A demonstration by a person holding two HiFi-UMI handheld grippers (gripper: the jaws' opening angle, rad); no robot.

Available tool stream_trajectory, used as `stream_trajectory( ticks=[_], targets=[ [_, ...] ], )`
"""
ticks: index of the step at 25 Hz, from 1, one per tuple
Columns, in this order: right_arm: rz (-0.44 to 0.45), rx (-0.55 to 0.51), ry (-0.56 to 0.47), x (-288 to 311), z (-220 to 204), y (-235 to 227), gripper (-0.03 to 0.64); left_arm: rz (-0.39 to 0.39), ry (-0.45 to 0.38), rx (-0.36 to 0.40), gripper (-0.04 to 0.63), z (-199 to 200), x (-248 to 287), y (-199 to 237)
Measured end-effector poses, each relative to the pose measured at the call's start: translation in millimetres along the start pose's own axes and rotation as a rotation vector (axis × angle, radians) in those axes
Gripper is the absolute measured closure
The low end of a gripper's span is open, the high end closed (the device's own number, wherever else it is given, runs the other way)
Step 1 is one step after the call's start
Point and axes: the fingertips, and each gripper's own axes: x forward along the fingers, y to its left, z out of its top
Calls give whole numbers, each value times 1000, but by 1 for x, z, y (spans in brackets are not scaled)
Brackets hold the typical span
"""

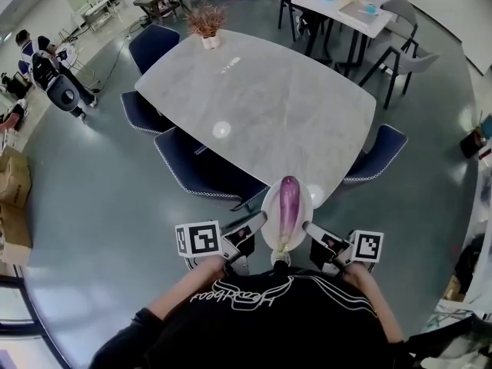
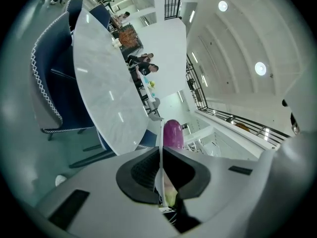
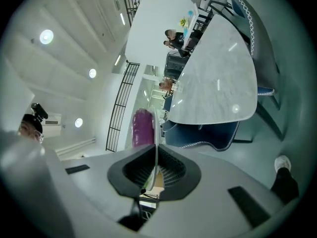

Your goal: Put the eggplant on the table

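Observation:
A purple eggplant (image 1: pixel 288 202) lies lengthwise on a white plate (image 1: pixel 268 220) that I carry in the air just short of the near corner of the grey marble table (image 1: pixel 261 106). My left gripper (image 1: pixel 261 220) is shut on the plate's left rim and my right gripper (image 1: pixel 307 227) is shut on its right rim. In the left gripper view the plate's edge (image 2: pixel 161 152) runs between the pads, with the eggplant (image 2: pixel 173 134) beyond and the table (image 2: pixel 104 93) ahead. The right gripper view shows the same: plate edge (image 3: pixel 156 133), eggplant (image 3: pixel 142 128), table (image 3: pixel 218 83).
Dark blue chairs (image 1: pixel 204 171) ring the table, one (image 1: pixel 378 154) at its right corner. A potted plant (image 1: pixel 207 23) stands at the far end. A second table with grey chairs (image 1: pixel 350 10) sits behind. People (image 1: pixel 46 64) and cardboard boxes (image 1: pixel 14 179) are at the left.

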Motion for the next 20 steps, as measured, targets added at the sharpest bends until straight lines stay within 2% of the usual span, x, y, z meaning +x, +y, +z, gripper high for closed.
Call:
stream_trajectory(
  ticks=[8,20],
  targets=[
    [28,-26,22,0,73,-14,597,14,-27,23,571,36,61,-2],
    [63,-61,32,18,110,-8,597,20,-72,53,571,68,75,-6]
  ],
)
